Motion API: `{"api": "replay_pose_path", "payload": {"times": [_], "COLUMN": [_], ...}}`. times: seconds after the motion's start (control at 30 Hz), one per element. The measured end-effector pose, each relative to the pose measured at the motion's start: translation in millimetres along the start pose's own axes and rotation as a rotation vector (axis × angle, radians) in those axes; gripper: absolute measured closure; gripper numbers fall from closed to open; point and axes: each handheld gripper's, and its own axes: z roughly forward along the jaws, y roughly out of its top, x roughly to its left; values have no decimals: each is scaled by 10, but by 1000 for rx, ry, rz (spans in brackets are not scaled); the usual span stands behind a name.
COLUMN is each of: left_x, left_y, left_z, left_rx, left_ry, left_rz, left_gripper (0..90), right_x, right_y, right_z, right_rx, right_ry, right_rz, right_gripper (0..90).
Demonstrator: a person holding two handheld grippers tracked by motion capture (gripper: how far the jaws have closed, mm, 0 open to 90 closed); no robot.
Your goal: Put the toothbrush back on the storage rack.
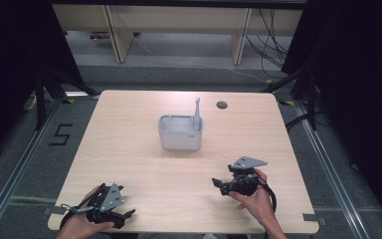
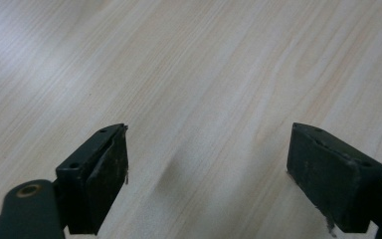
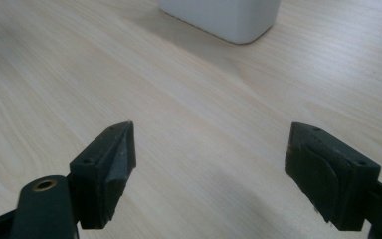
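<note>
A small white tub (image 1: 180,134) stands near the middle of the wooden table (image 1: 129,149). A grey stick-like handle (image 1: 197,110) rises upright from its right rear corner. My left gripper (image 1: 128,214) rests at the table's near left edge, held in a hand, jaws wide apart over bare wood (image 2: 206,144). My right gripper (image 1: 219,184) sits at the near right, pointing left, also open with nothing between its jaws (image 3: 211,144). In the right gripper view the tub's lower edge (image 3: 224,17) lies ahead, well beyond the jaws.
A round dark cable hole (image 1: 222,105) is set in the table behind the tub. Beyond the table are wooden furniture legs (image 1: 117,35), loose cables (image 1: 271,45) on the floor and a "5" marking (image 1: 60,134) at the left.
</note>
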Motion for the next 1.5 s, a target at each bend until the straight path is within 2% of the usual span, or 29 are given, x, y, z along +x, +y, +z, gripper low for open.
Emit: {"api": "replay_pose_path", "payload": {"times": [0.03,0.17,0.2,0.23,0.3,0.37,0.4,0.43,0.47,0.53,0.6,0.63,0.7,0.73,0.83,0.9,0.97,1.0,1.03,1.1,1.13,1.17,1.2,1.23,1.3,1.33,1.37,1.43,1.5], "left_x": [-3,-4,-5,-5,-4,-6,-6,-6,-10,-6,-8,-7,-7,-9,-11,-12,-8,-6,-8,-7,-6,-10,-11,-9,-10,-9,-6,-12,-7], "left_y": [0,-2,-4,-4,0,-6,-6,-6,-5,-5,-7,-5,-6,-8,-6,-9,-11,-6,-4,-5,-5,-5,-5,-6,-8,-5,-4,-8,-6], "left_z": [2,-3,5,5,-1,7,8,8,7,5,12,9,3,9,1,1,8,2,-1,5,4,0,-2,-1,4,0,-6,3,2], "left_rx": [-8,0,-9,-9,-3,-18,-18,-17,-19,-11,-14,-13,-10,-15,-19,-18,-14,-10,-1,-10,-8,-9,-10,-11,-7,-9,-2,-10,-6], "left_ry": [17,15,7,7,16,3,3,4,1,0,2,3,3,1,2,3,7,-1,13,8,11,11,9,8,16,9,12,9,18], "left_rz": [-9,1,-11,-11,0,-14,-16,-15,-15,-6,-14,-10,-6,-14,-20,-28,-25,-13,-6,-15,-15,-14,-15,-16,-23,-13,-6,-26,-11], "left_gripper": [161,162,162,161,162,162,161,161,161,162,161,162,162,162,162,162,161,161,162,162,162,161,162,162,162,162,162,162,162], "right_x": [7,-16,-29,-14,-28,-29,-34,-21,-39,-28,-59,-48,-39,-52,-40,-66,-46,-66,-66,-65,-54,-69,-56,-69,-38,-64,-48,-39,-29], "right_y": [-17,-42,-64,-80,-92,-124,-138,-146,-154,-180,-192,-218,-228,-236,-274,-294,-310,-313,-329,-339,-349,-356,-367,-377,-396,-400,-412,-429,-449], "right_z": [-22,-49,-58,-71,-78,-80,-95,-104,-109,-120,-143,-162,-177,-181,-212,-210,-237,-243,-256,-254,-246,-246,-255,-255,-269,-272,-283,-294,-305], "right_rx": [7,-6,-5,-4,-5,-9,-5,4,1,-8,-7,-10,-1,-4,6,-3,7,-1,4,9,9,20,30,23,44,36,37,45,50], "right_ry": [-12,-15,-2,-13,-10,-1,-16,-11,-11,-3,-12,-5,-5,-4,-15,0,-9,-17,-20,-21,-15,-11,-11,-19,-4,-13,-18,-7,-6], "right_rz": [-3,-33,-34,-11,-22,-12,-13,7,-6,15,-24,2,8,-7,28,4,31,-1,2,3,20,3,18,-5,32,-10,7,18,16], "right_gripper": [209,209,208,206,206,204,203,202,200,198,195,193,191,189,184,182,178,173,168,168,164,161,161,161,161,161,161,161,161]}}
